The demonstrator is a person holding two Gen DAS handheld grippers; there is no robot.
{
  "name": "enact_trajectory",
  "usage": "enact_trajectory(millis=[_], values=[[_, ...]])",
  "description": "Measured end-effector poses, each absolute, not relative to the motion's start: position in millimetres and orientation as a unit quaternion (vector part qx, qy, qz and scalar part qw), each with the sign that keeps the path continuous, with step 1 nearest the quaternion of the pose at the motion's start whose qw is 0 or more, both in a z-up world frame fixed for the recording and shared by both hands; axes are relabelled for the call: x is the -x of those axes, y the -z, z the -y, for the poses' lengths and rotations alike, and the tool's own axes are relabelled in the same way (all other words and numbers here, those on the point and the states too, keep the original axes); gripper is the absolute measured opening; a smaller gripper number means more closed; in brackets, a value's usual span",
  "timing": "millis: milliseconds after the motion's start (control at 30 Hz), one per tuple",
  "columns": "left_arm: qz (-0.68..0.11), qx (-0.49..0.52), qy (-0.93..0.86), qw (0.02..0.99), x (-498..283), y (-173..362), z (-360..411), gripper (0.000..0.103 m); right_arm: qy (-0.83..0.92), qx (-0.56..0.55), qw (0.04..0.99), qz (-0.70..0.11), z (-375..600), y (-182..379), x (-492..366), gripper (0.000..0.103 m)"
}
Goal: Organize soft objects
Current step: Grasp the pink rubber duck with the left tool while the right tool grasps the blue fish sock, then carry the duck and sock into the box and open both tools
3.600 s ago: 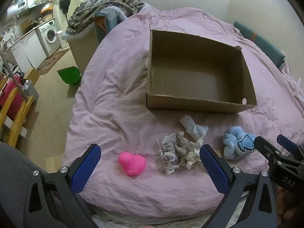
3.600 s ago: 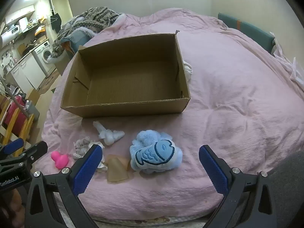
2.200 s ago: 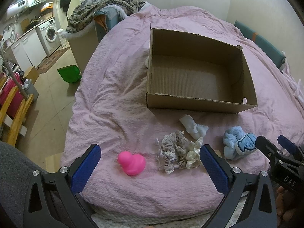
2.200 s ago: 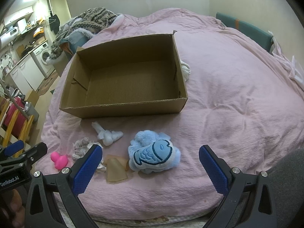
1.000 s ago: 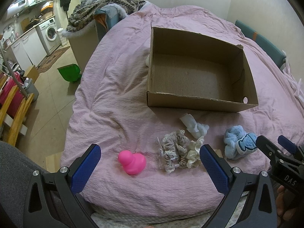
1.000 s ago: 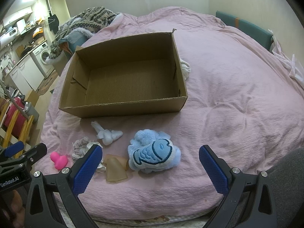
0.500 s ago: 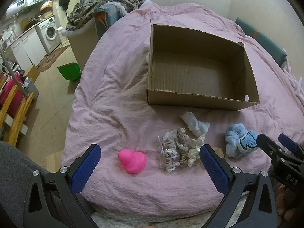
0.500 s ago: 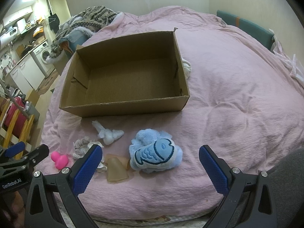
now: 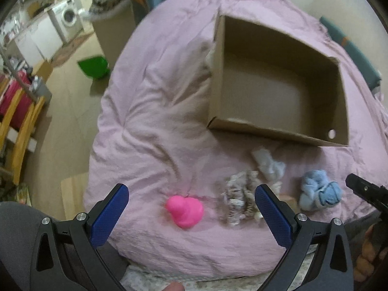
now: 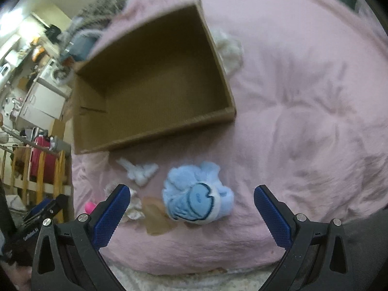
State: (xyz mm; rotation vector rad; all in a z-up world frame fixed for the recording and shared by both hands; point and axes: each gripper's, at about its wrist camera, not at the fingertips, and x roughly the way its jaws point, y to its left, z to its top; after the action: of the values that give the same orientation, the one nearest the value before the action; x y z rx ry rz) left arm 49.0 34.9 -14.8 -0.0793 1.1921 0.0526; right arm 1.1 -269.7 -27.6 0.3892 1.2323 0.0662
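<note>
An empty cardboard box (image 9: pixel 274 131) (image 10: pixel 155 140) lies on the pink bed cover. In front of it lie a pink soft toy (image 9: pixel 185 209) (image 10: pixel 89 206), a grey and white scrunchie bundle (image 9: pixel 238 200) (image 10: pixel 133 208), a pale blue cloth piece (image 9: pixel 269 163) (image 10: pixel 139 169), a tan piece (image 10: pixel 155 220) and a blue fish plush (image 9: pixel 319 191) (image 10: pixel 196 196). My left gripper (image 9: pixel 191 214) is open above the pink toy. My right gripper (image 10: pixel 191 214) is open just above the fish plush, empty.
The bed's near edge is right below both grippers. A white cloth (image 10: pixel 228 48) lies behind the box's right wall. Left of the bed are bare floor, a green bin (image 9: pixel 94 66), yellow chairs (image 9: pixel 21 126) and a washing machine (image 9: pixel 68 18).
Both grippers have moved forward and down toward the objects; the right one has tilted and closed in over the fish plush. Both views are blurred by motion. Nothing was grasped.
</note>
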Motion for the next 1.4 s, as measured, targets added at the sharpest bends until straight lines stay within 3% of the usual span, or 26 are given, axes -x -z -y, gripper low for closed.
enact_trajectory(millis=[267,467,533,567,700,733,800,933,1400], values=[[-0.638,0.095,-0.048,0.762,-66,64,-60,0.100,-0.036,-0.216,0.738,-0.638,273,79,-17,0.103],[-0.666,0.066,-0.045,0.742,-61,81,-48,0.096,-0.046,-0.184,0.738,-0.648,255,90,-20,0.103],[-0.676,0.067,-0.044,0.733,-61,89,-46,0.080,-0.049,-0.180,0.737,-0.650,250,93,-22,0.103],[-0.678,0.068,-0.042,0.731,-61,92,-45,0.077,-0.052,-0.185,0.734,-0.652,249,95,-23,0.103],[-0.688,0.065,-0.032,0.722,-59,103,-39,0.072,-0.057,-0.197,0.726,-0.657,250,102,-28,0.087],[-0.689,0.066,-0.026,0.721,-59,105,-37,0.059,-0.058,-0.199,0.726,-0.656,250,103,-28,0.077],[-0.691,0.068,-0.024,0.719,-61,110,-37,0.044,-0.062,-0.207,0.726,-0.653,254,103,-27,0.066],[-0.685,0.079,-0.022,0.724,-59,110,-38,0.044,-0.075,-0.216,0.730,-0.644,258,97,-25,0.049],[-0.536,0.020,0.004,0.844,-59,-1,-18,0.043,-0.139,-0.265,0.809,-0.506,283,0,-19,0.047]])
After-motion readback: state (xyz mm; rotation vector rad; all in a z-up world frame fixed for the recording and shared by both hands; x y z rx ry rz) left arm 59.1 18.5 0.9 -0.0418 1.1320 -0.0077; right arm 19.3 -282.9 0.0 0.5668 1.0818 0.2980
